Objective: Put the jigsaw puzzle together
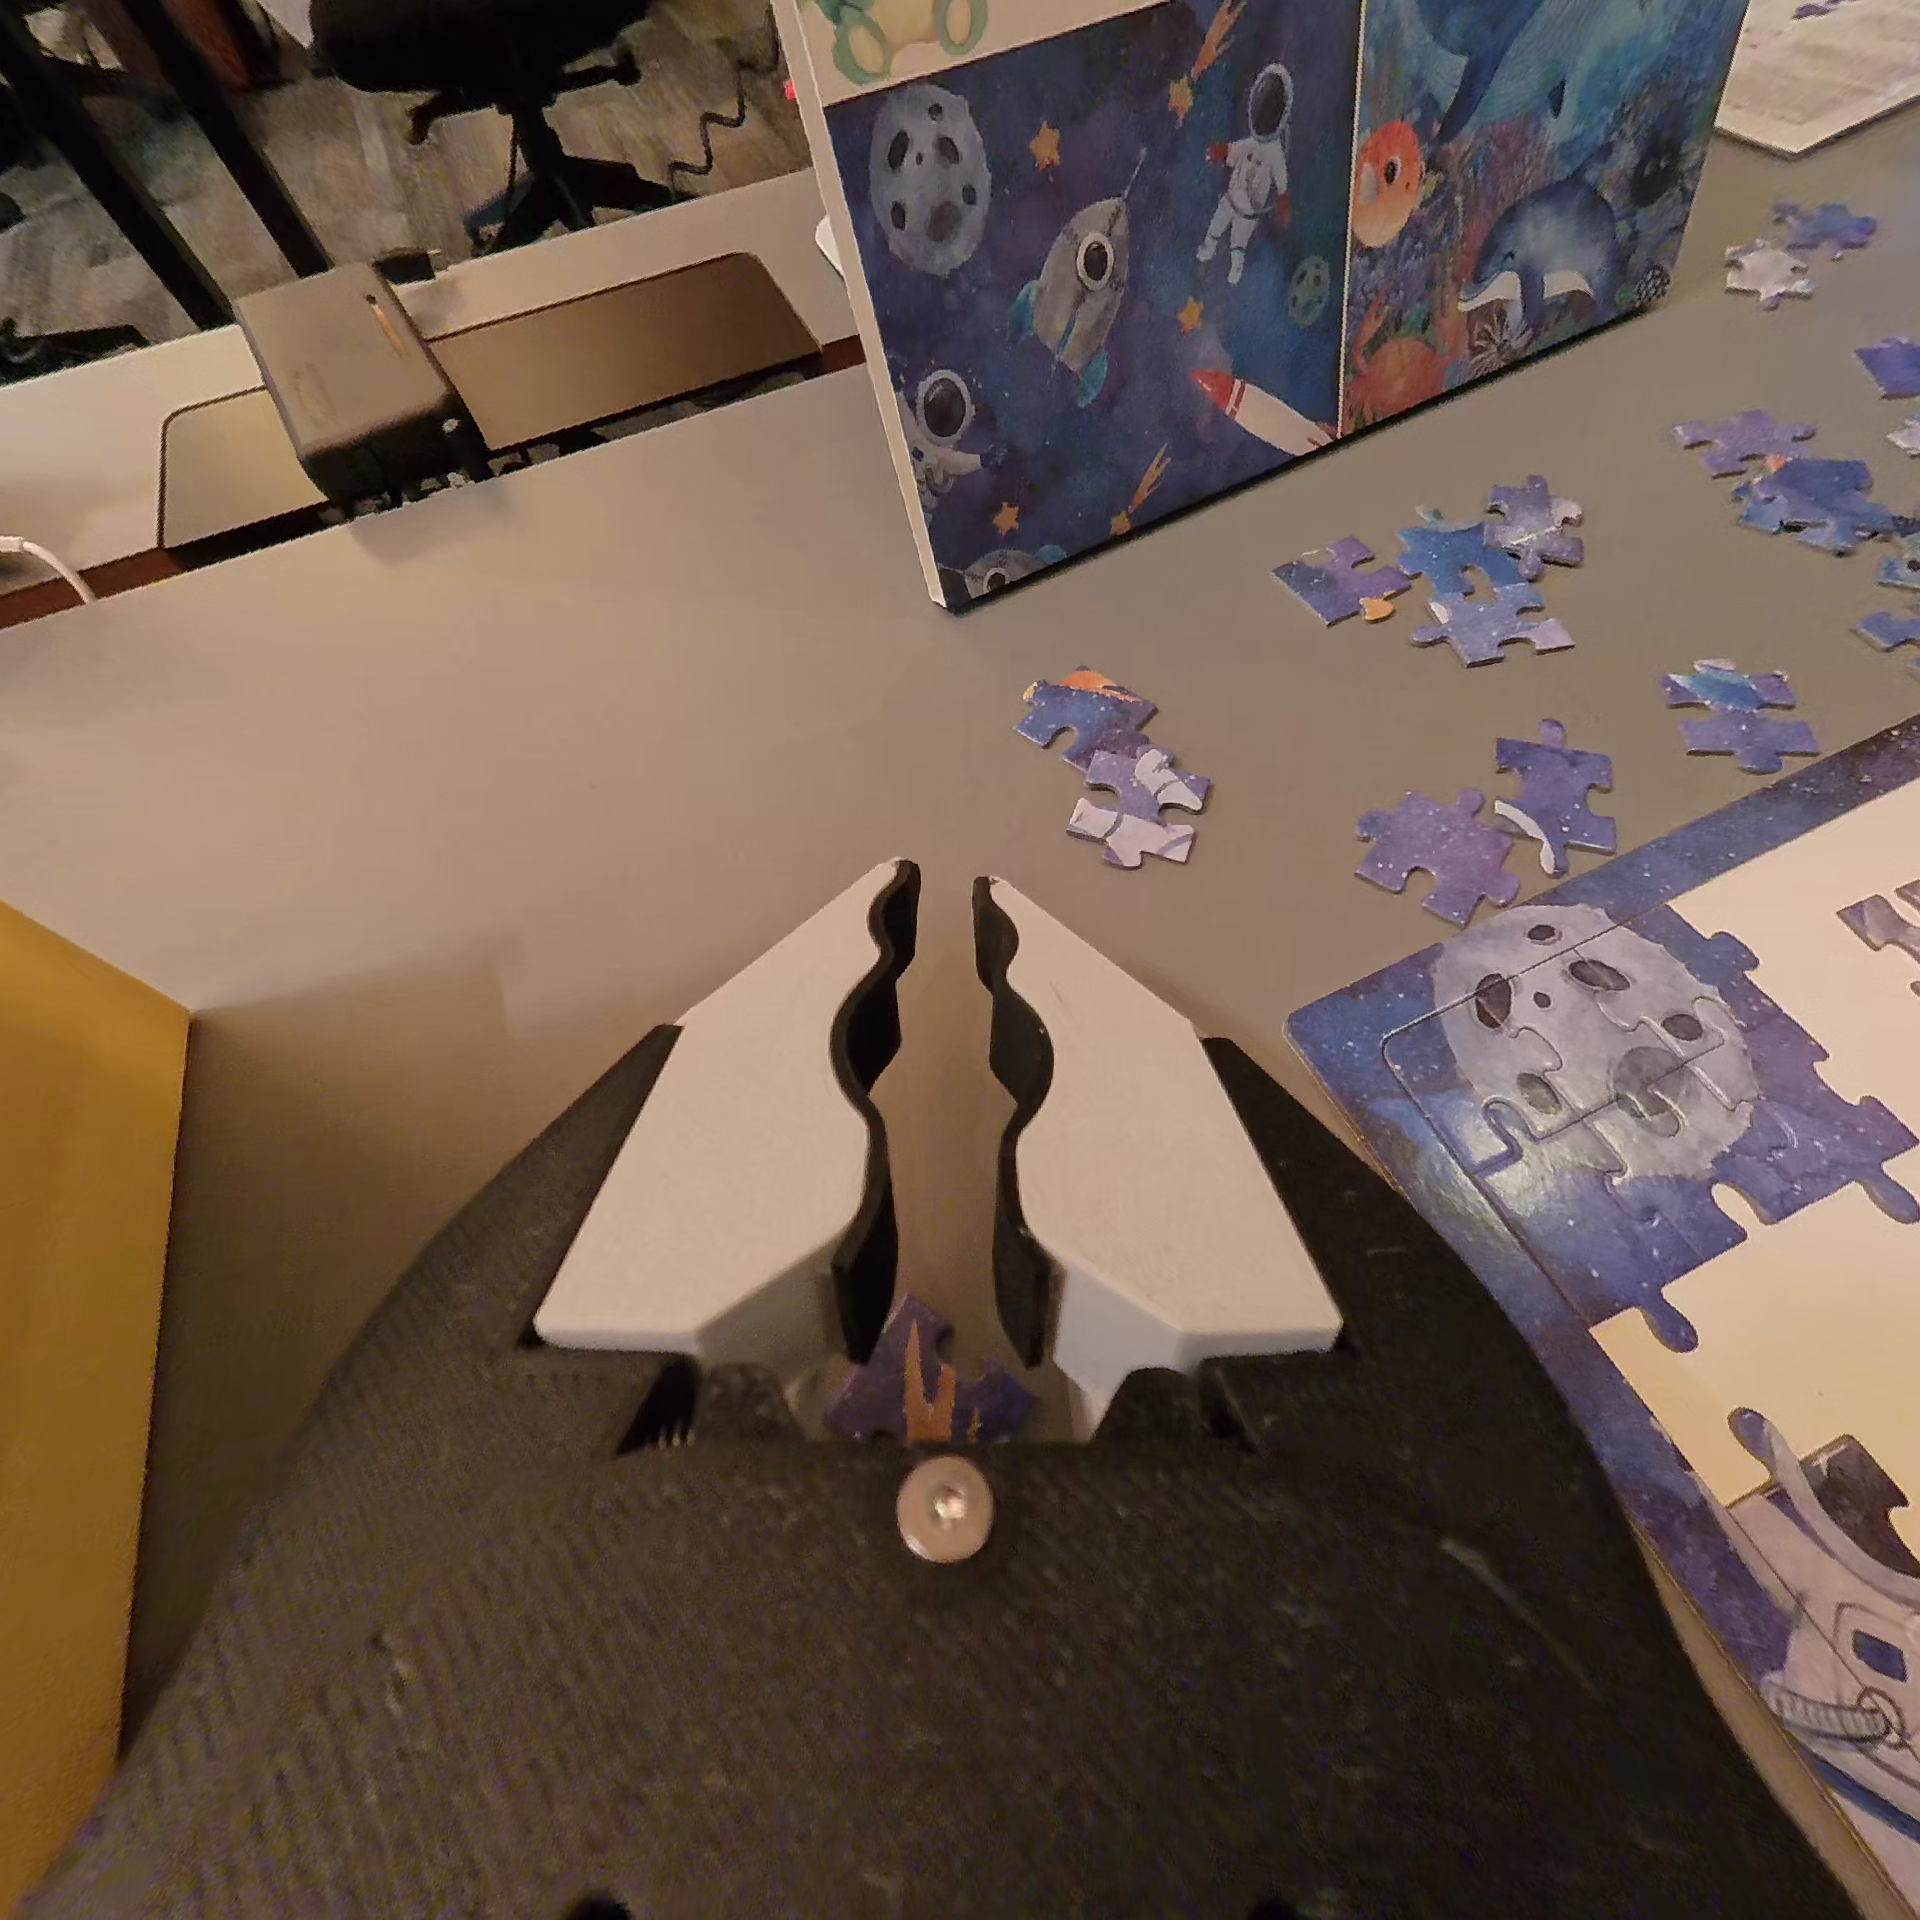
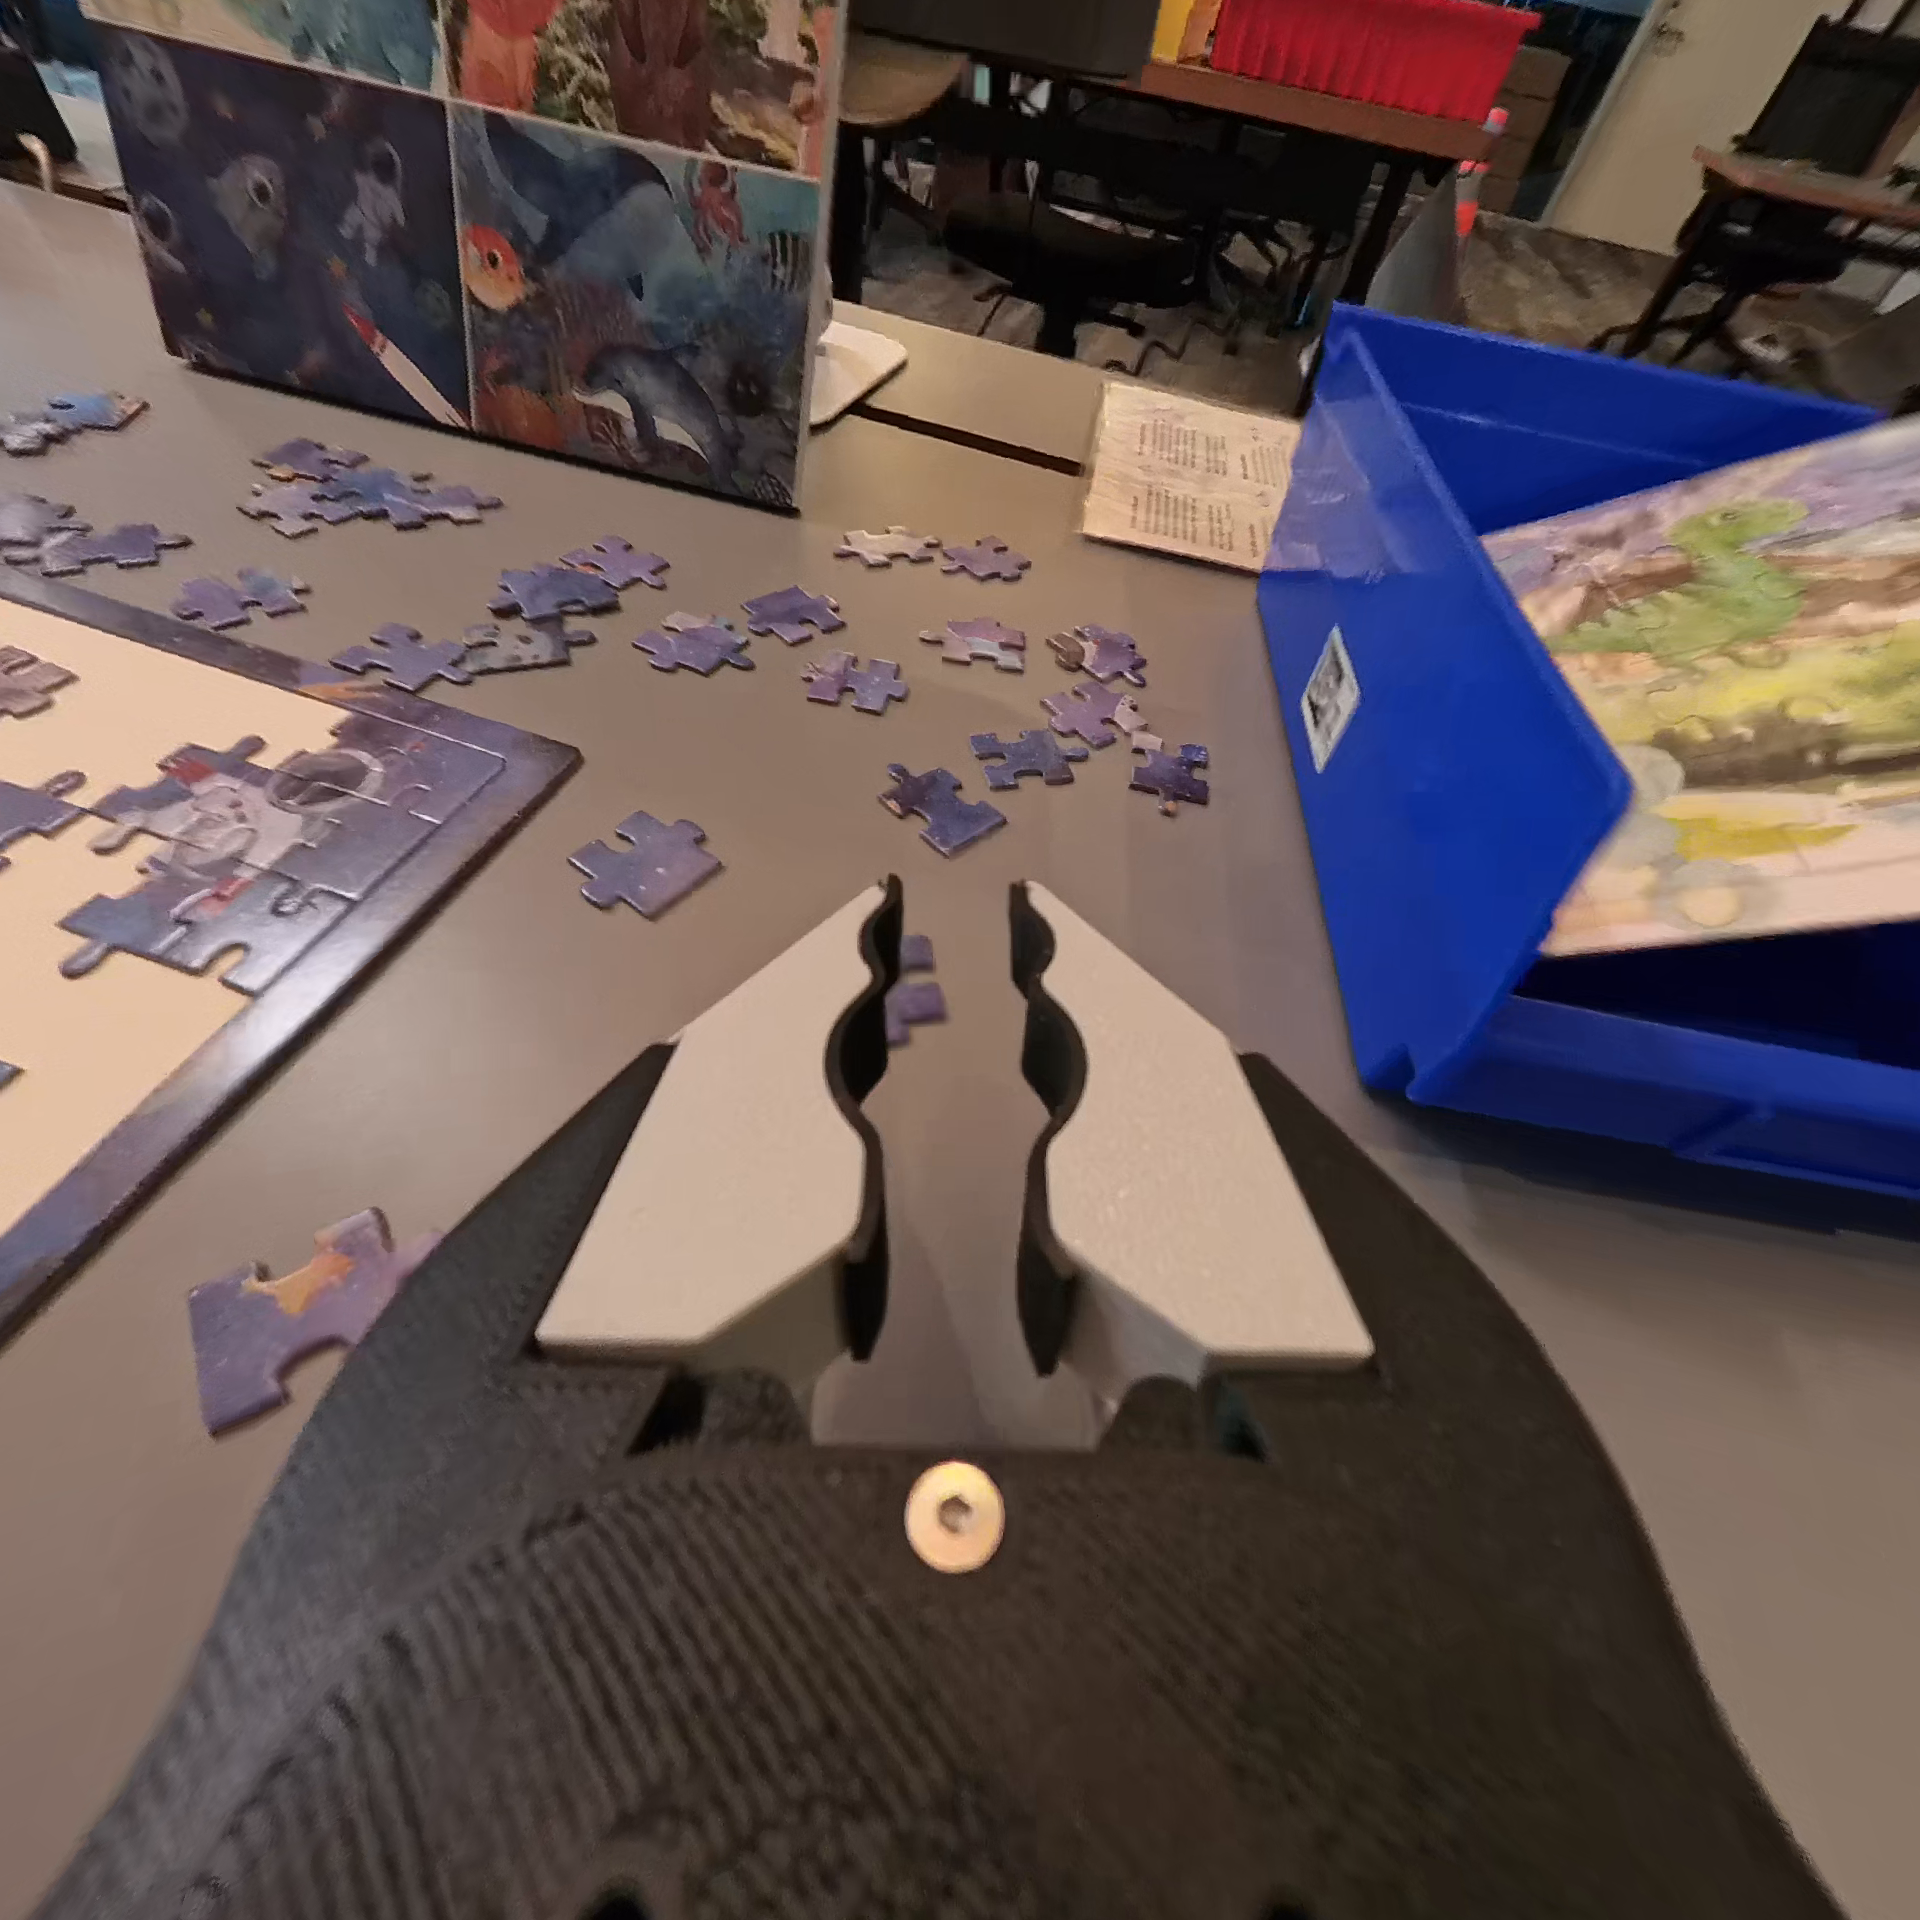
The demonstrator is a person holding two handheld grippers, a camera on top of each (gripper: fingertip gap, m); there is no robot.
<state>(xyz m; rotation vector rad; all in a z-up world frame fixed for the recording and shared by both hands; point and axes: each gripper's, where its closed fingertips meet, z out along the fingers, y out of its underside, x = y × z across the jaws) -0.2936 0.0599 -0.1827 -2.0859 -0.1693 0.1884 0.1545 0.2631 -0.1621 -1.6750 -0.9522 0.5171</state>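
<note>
Ribbed black plastic is filling the foreground of both wrist views, each mount carrying smooth grey wedge fingers lined with wavy black pads. At far left, a flat yellow panel (image 1: 73, 1299) is being cut off by the frame edge. Next to it, the left gripper (image 1: 945, 883) is hovering over bare grey table (image 1: 468, 779), its jaws standing slightly apart with nothing pinched at the tips; a purple puzzle piece (image 1: 925, 1387) is showing at the finger roots, and whether it is lying on the table beneath cannot be told. Rightward, loose knobbed pieces (image 1: 1117, 774) are lying scattered, then the dark-bordered puzzle board (image 1: 1351, 1049), partly filled, is running out of frame.

Seen from the right wrist, the board's corner (image 2: 520, 758) is sitting leftmost, and open table is lying ahead. The right gripper (image 2: 956, 888) is standing open wider, empty, a small purple piece (image 2: 914, 997) showing on the table between its fingers, half hidden by the left pad. Beyond, a glossy blue bin (image 2: 1455, 779) is holding a tilted, blurred picture board (image 2: 1714, 675).
</note>
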